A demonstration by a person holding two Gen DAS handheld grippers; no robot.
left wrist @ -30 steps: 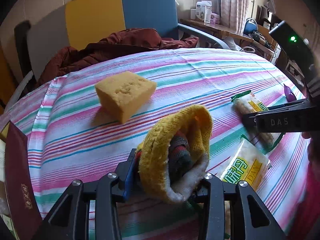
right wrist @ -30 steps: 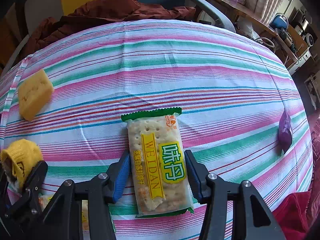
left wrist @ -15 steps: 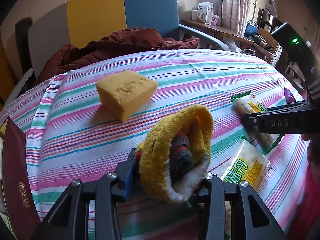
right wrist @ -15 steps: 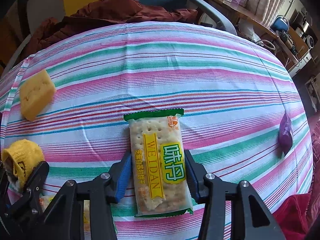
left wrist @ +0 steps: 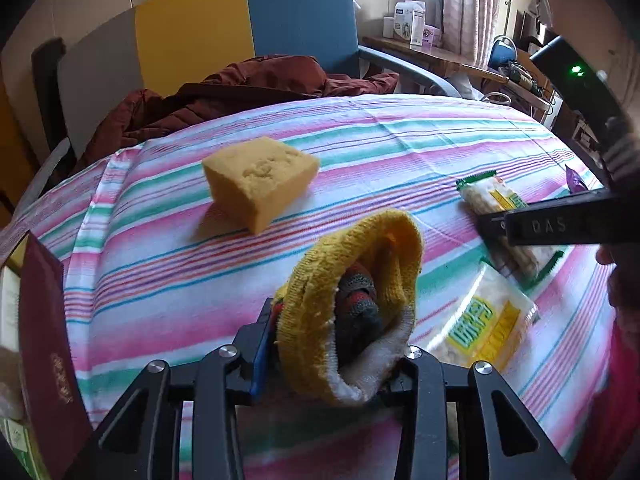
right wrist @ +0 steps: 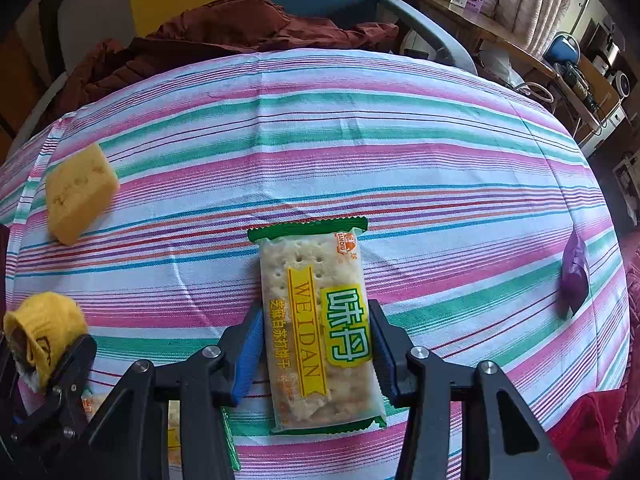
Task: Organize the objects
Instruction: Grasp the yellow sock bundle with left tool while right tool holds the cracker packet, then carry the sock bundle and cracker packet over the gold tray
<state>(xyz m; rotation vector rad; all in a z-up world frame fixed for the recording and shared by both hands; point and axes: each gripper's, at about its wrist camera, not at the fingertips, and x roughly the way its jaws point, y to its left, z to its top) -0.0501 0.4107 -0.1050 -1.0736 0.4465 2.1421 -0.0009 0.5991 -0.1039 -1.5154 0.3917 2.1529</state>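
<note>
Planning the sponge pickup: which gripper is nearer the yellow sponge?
Left. The left gripper, clamping the yellow sock, sits just short of the sponge; the right gripper is farther right.

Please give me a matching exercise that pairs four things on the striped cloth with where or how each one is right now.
Things:
1. rolled yellow sock
2. cracker packet
3. yellow sponge
4. purple wrapper

States:
A. lies loose near the cloth's right edge
B. between the right gripper's fingers
C. clamped in the left gripper
D. sits alone on the cloth, beyond the sock

Pairs: 1-C, 2-B, 3-D, 4-A
</note>
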